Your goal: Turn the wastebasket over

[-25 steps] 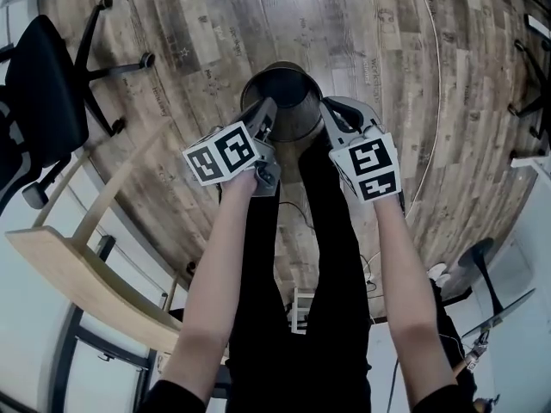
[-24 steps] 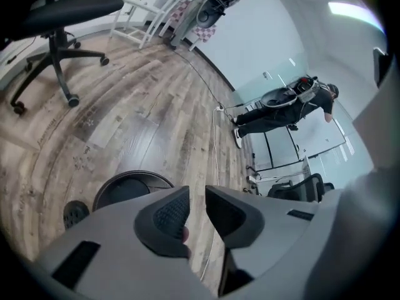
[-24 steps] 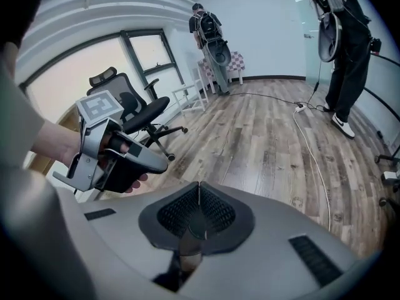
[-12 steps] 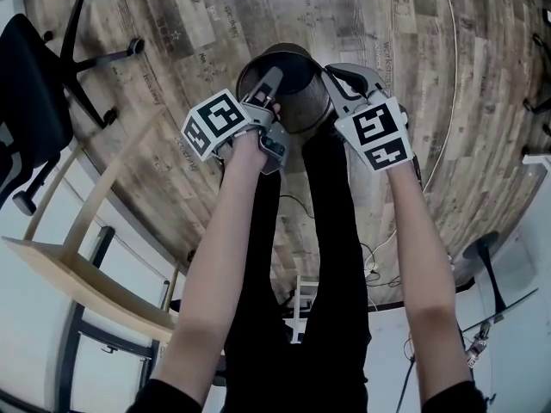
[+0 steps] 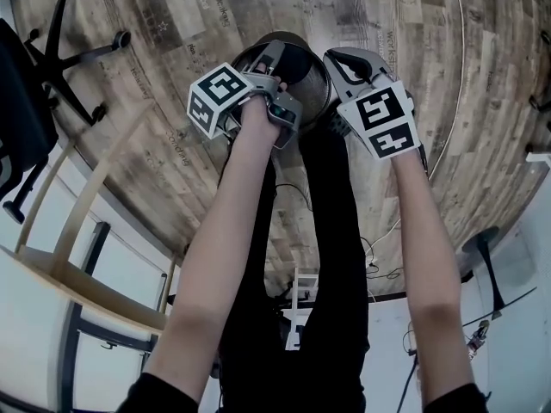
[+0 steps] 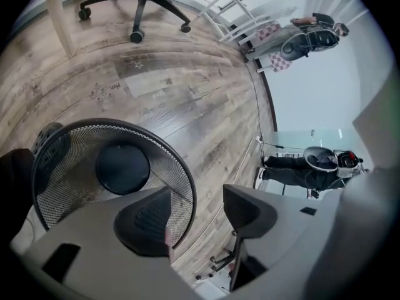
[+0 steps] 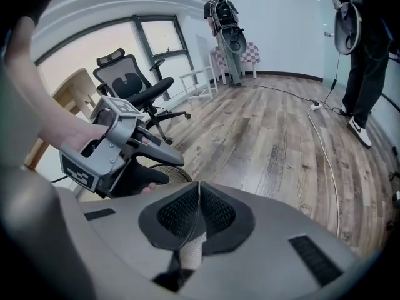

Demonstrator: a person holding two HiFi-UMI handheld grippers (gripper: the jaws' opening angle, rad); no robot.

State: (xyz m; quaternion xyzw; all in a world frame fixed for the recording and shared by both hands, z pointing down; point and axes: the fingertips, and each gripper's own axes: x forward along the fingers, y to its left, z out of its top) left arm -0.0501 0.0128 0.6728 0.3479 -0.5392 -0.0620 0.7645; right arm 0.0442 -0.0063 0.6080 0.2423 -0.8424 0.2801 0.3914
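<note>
**One side clamped, the other only straddling the rim**

The weak point, as I judge it, is my right gripper (image 7: 199,208). Its jaws are closed hard on the thin top edge of the black mesh wastebasket (image 6: 112,167), and that sliver of mesh is all it has. If I start the turn on that pinch alone, the basket could pivot between the pads, swing, or slide out. The mesh may also buckle where it is squeezed.

My left gripper (image 6: 200,208) is no help yet. Its jaws are opening and stand well apart, pressing on nothing. If they close too shallow they would catch just the rolled rim and slip off as the basket tips. A light basket could also skid across the wood floor (image 6: 187,92).

In the left gripper view the basket fills the lower left of the frame, mouth up, with its dark round base showing inside. Its near wall runs up between my left jaws: one pad sits inside the mouth, just beside the mesh, and the other outside.

In the head view the basket is at upper centre, with a gripper on either side of the rim.
</note>
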